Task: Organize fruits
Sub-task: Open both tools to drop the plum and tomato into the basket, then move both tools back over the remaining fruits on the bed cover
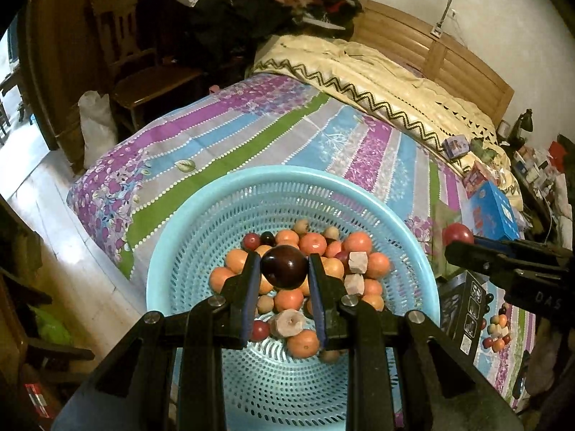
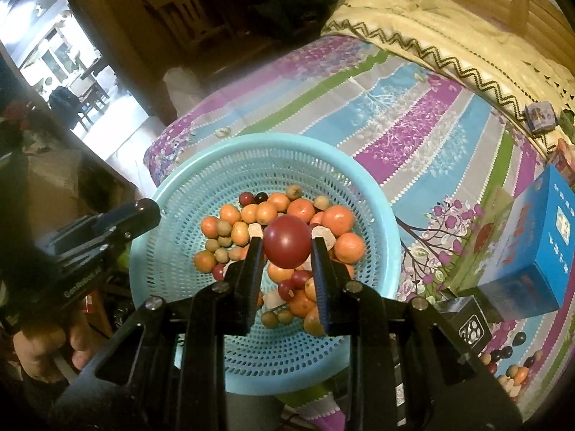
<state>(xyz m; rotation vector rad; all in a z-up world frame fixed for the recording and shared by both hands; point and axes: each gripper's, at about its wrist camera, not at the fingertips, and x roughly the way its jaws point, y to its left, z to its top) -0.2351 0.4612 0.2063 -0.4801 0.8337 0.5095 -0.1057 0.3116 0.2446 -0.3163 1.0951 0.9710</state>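
My left gripper (image 1: pixel 284 269) clamps a dark plum (image 1: pixel 284 267), my right gripper (image 2: pixel 287 249) a red fruit (image 2: pixel 286 240); both hang directly above the blue basket (image 1: pixel 179 237), its pile straight below.

Left gripper (image 1: pixel 284 269): jaws partly closed, clamped on dark plum (image 1: pixel 284 267) at fingertips, pointing toward 12 o'clock. Right gripper (image 2: pixel 286 248): same pose, clamped on red fruit (image 2: pixel 286 246). Bare hand (image 2: pixel 43 352) at 8 o'clock gripping left handle.
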